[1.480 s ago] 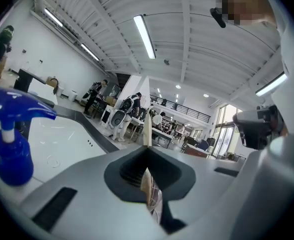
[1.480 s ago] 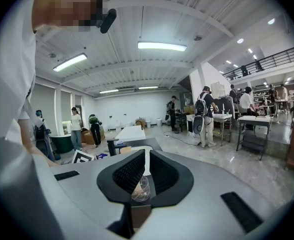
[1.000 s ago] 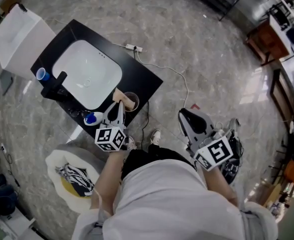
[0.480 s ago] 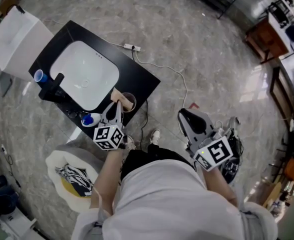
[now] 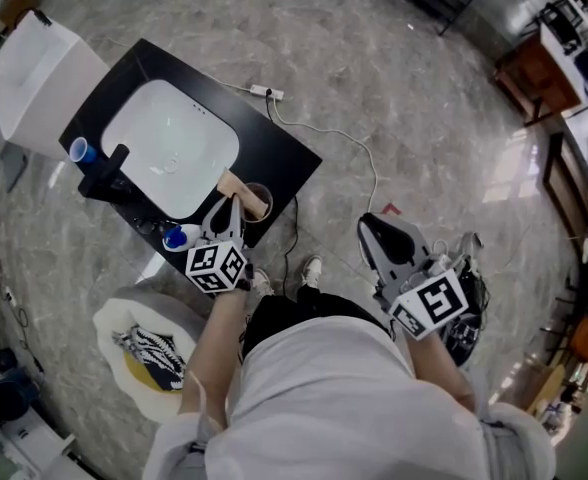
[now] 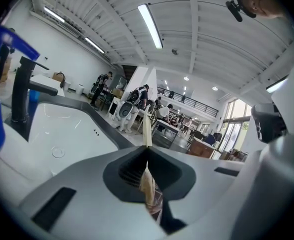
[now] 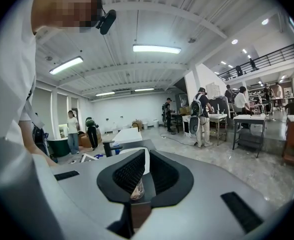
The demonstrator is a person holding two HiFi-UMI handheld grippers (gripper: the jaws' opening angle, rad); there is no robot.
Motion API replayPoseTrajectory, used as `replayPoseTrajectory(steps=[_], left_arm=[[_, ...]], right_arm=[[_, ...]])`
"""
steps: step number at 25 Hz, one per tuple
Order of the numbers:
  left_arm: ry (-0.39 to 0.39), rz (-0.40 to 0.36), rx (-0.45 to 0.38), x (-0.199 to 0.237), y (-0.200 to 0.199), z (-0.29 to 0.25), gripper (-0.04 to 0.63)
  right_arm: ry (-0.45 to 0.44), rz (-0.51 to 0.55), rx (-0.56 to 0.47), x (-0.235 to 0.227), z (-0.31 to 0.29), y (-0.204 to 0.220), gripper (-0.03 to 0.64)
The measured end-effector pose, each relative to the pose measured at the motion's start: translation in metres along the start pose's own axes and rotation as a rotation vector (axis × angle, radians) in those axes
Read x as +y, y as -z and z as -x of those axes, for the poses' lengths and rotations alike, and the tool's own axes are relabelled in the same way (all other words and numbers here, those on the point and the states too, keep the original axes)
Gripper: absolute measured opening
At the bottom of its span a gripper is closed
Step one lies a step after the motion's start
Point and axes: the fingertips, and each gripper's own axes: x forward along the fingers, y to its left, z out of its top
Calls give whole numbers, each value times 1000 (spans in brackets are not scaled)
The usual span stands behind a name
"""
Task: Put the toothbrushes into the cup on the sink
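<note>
The left gripper (image 6: 147, 149) was clamped on one thin pale toothbrush (image 6: 146, 130), whose handle stood up past the jaw tips. The right gripper (image 7: 146, 154), held well apart from it over the floor, had its jaws drawn almost together on nothing. In the head view, the left gripper's tips sat just beside the single brown cup (image 5: 260, 199) at the near corner of the black counter (image 5: 286, 158); something tan leaned at the cup's rim, too small to identify. The counter carried one white basin (image 5: 169, 140), one black tap (image 5: 113, 165) and one blue cup (image 5: 79, 150). Around it lay a grey marbled floor (image 5: 404, 78) in a large, strip-lit hall where several people stood at tables in the distance.
</note>
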Motion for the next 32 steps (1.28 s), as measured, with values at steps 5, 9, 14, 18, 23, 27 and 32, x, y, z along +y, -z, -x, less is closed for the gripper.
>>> replayPoseTrajectory(steps=[5, 9, 14, 18, 23, 27, 32], left_arm=[[-10, -19, 10, 0, -1, -2, 5], [-20, -15, 16, 4, 0, -2, 8], [-21, 1, 10, 7, -2, -2, 42], [-30, 3, 15, 10, -1, -2, 78], [-46, -31, 24, 9, -2, -2, 107], [-56, -47, 17, 9, -5, -2, 145], [-89, -58, 10, 10, -8, 0, 170]], right_arm=[[5, -1, -9, 2, 2, -2, 52], [9, 0, -4, 5, 1, 0, 51], [5, -1, 3, 10, -2, 1, 51], [-1, 0, 14, 15, -5, 2, 51], [-6, -3, 13, 16, -9, 1, 51], [-12, 2, 20, 17, -11, 1, 52], [-24, 14, 24, 17, -14, 0, 51]])
